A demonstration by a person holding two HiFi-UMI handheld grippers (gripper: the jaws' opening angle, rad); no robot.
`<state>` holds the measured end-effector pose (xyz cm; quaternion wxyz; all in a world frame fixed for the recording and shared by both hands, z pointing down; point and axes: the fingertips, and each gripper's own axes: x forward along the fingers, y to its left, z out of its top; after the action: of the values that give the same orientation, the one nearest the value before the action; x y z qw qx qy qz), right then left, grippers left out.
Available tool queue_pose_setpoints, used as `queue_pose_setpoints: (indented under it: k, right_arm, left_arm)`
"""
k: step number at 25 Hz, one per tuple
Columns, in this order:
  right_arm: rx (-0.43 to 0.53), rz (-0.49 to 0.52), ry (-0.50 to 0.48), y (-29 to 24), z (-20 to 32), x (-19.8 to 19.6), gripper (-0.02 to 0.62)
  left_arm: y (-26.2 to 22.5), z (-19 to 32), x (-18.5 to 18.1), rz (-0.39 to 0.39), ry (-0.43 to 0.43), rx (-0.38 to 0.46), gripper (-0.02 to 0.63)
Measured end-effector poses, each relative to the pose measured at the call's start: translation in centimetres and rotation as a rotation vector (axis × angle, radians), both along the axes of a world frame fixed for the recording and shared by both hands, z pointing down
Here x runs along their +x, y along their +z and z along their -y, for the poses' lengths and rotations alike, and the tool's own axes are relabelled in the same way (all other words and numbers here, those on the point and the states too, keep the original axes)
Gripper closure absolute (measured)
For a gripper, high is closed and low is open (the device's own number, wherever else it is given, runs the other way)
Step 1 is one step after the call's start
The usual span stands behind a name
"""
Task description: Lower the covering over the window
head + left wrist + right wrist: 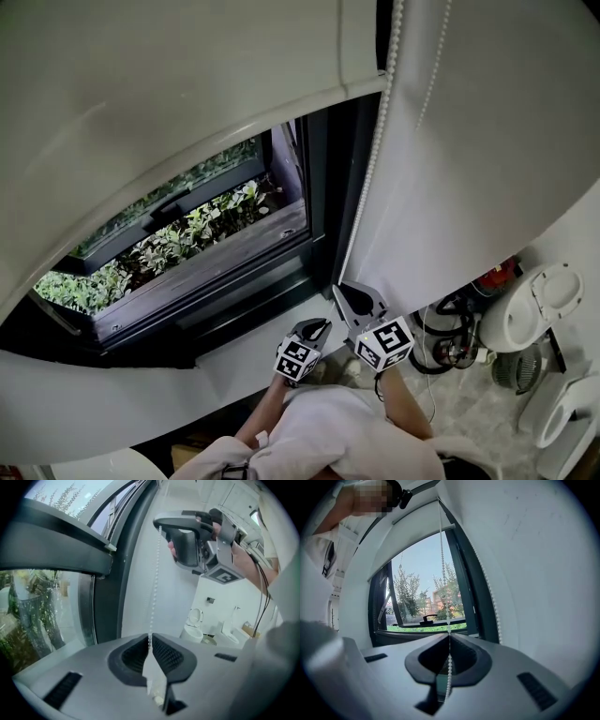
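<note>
Left gripper (316, 326): jaws closed on the bead chain (373, 169). In the left gripper view a white connector piece (154, 679) on the chain sits pinched between the pads. This gripper is the lower of the two and angles slightly downward.

Right gripper (342, 291): jaws closed on the same chain, just above and to the right of the left one. In the right gripper view the beads pass straight through the shut pads.

Between the two grippers the chain is taut. Above the right gripper it runs up along the right edge of the window (319, 216). A second strand (433, 66) hangs further right, against the white wall.

Both grippers are above the right end of the white sill (244, 342).

Window: dark frame. The lower part of the glass is uncovered, with green plants (178, 239) outside.

Roller blind (141, 103): white, part-way down. Its bottom rail (234, 131) crosses the upper part of the window.

A toilet (193, 625) stands beyond, low on the right.
</note>
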<state>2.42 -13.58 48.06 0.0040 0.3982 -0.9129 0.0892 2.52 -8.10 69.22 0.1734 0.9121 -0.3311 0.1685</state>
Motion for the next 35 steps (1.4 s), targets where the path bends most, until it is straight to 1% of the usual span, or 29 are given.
queue_pose_setpoints:
  k: [2, 4, 6, 8, 11, 15, 21, 24, 27, 30, 35]
  right_arm:
    - [0.001, -0.004, -0.001, 0.0, -0.1, 0.0, 0.597]
    - [0.003, -0.007, -0.003, 0.0, -0.2, 0.0, 0.597]
    - [0.005, -0.009, -0.005, 0.0, -0.3, 0.0, 0.597]
    - [0.006, -0.009, -0.007, -0.1, -0.3, 0.0, 0.597]
    - [0.003, -0.007, -0.006, 0.0, -0.4, 0.0, 0.597]
    - [0.0, -0.01, -0.006, -0.1, -0.6, -0.1, 0.597]
    - [-0.002, -0.013, -0.005, -0.1, -0.9, -0.1, 0.597]
    - [-0.002, -0.015, -0.006, -0.1, -1.2, -0.3, 0.597]
    - [0.0, -0.016, -0.005, -0.2, -1.3, -0.3, 0.597]
    - [-0.001, -0.015, -0.004, -0.2, -1.3, -0.2, 0.597]
    - [-0.001, -0.013, -0.01, -0.2, -1.1, -0.3, 0.597]
  left_arm:
    - [-1.3, -0.1, -0.5, -0.009, -0.009, 0.017, 0.577]
    - [-3.3, -0.1, -1.1, -0.023, -0.016, 0.04, 0.509]
    - [-6.0, 0.3, -1.8, -0.05, -0.03, 0.075, 0.491]
    - [-9.3, 0.8, -2.5, -0.072, -0.042, 0.126, 0.489]
    - [-14.4, 1.7, -3.3, -0.074, -0.051, 0.224, 0.491]
    - [-20.8, 2.4, -3.8, -0.106, -0.046, 0.33, 0.491]
    - [-30.7, 3.9, -2.7, -0.19, -0.025, 0.482, 0.491]
    - [-34.9, 4.5, -1.7, -0.221, -0.016, 0.547, 0.491]
    - [-37.9, 5.1, -0.8, -0.235, 0.003, 0.579, 0.491]
    - [-40.7, 5.6, -0.2, -0.245, -0.001, 0.608, 0.491]
    - [-43.6, 6.6, 0.8, -0.261, 0.005, 0.631, 0.503]
